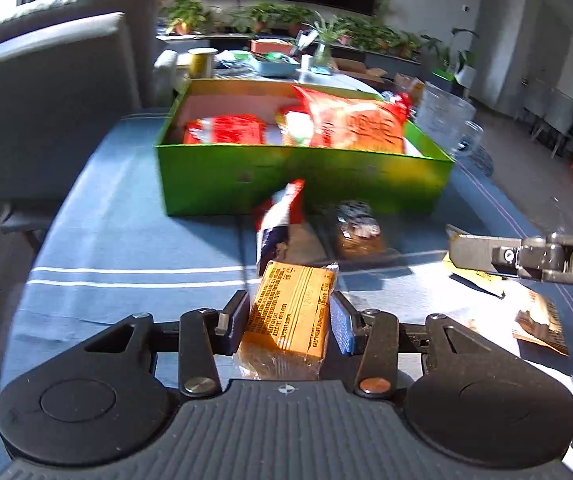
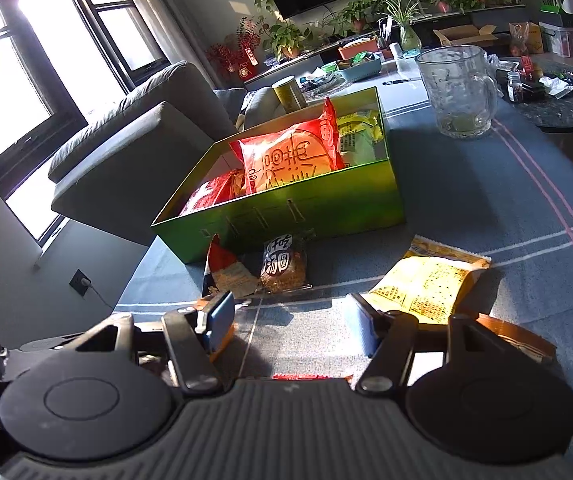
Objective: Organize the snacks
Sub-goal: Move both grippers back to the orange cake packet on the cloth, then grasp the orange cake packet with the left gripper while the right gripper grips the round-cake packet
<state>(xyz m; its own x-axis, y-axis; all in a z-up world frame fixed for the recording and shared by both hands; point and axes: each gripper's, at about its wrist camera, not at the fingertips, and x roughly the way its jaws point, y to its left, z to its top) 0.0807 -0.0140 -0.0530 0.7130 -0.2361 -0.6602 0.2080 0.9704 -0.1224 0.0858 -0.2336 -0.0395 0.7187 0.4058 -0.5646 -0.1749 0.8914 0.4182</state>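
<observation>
- Left claw (image 1: 289, 310): clamping an orange snack pack (image 1: 292, 312), near side of the green box (image 1: 302, 184).
- Right claw (image 2: 290, 322): standing apart, gripping nothing, hovering over the worktop (image 2: 466, 208) before that box.

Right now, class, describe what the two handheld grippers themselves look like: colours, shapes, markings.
Both are black plastic: the left gripper and right gripper have ribbed bodies, round discs either side, silver screw heads, and flat blue pads. White lettering marks the right one's side.
</observation>
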